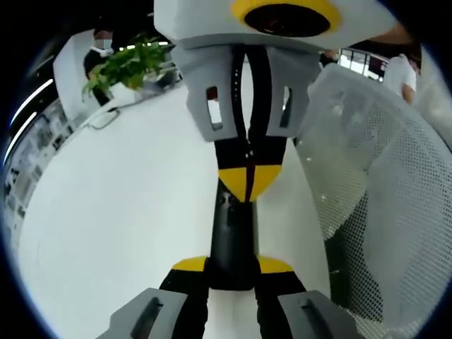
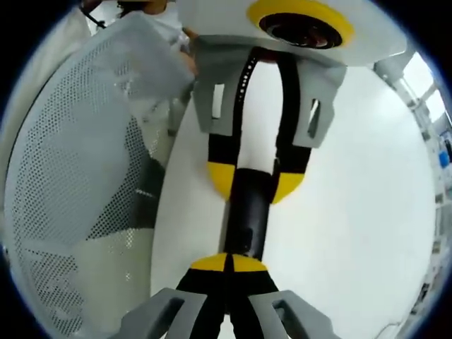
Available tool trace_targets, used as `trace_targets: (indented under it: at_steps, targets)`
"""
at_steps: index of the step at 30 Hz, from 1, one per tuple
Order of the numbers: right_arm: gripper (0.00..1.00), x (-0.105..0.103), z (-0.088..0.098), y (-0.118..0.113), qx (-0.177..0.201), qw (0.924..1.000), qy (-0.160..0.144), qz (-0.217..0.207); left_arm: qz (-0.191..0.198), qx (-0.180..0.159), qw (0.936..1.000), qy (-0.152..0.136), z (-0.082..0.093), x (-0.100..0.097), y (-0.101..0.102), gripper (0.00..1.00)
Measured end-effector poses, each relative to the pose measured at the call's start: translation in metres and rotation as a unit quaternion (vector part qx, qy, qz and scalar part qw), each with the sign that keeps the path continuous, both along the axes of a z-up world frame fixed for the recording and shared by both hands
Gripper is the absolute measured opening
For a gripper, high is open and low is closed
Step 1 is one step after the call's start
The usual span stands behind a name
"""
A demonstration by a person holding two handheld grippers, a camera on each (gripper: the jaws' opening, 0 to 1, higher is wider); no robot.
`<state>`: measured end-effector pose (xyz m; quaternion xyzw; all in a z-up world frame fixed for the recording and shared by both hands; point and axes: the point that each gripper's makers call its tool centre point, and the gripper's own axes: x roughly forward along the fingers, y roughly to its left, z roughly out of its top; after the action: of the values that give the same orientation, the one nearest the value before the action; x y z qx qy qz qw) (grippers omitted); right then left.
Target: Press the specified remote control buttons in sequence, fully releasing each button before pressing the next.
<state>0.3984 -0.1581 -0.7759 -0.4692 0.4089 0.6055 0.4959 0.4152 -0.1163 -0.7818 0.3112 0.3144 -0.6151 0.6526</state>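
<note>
The remote control, a slim black bar, lies over the white table and is held between the two grippers, which face each other end to end. In the left gripper view, the left gripper is clamped on the near end of the remote, its yellow-tipped jaws set against either side of the body, while the right gripper comes down from the top with its yellow tips closed together, touching the far end of the remote. In the right gripper view, the right gripper shows its jaws pressed tip to tip with no gap, meeting one end of the remote control, and the left gripper grips the opposite end from both sides. A white mesh chair back stands close beside the table edge on one side, narrowing the room there; the chair back appears likewise in the right gripper view. The other side of the table is open white surface reaching well away to its curved edge. A green plant stands at the far edge, well apart from the grippers.
</note>
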Motion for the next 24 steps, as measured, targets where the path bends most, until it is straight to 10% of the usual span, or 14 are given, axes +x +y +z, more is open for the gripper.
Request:
trace_targets:
  at_steps: [24]
  targets:
    - [0.0, 0.014, 0.036, -0.007, 0.009, 0.9996, -0.025, -0.013, 0.0, -0.001, 1.0, 0.0, -0.001, 0.002, 0.0, 0.23]
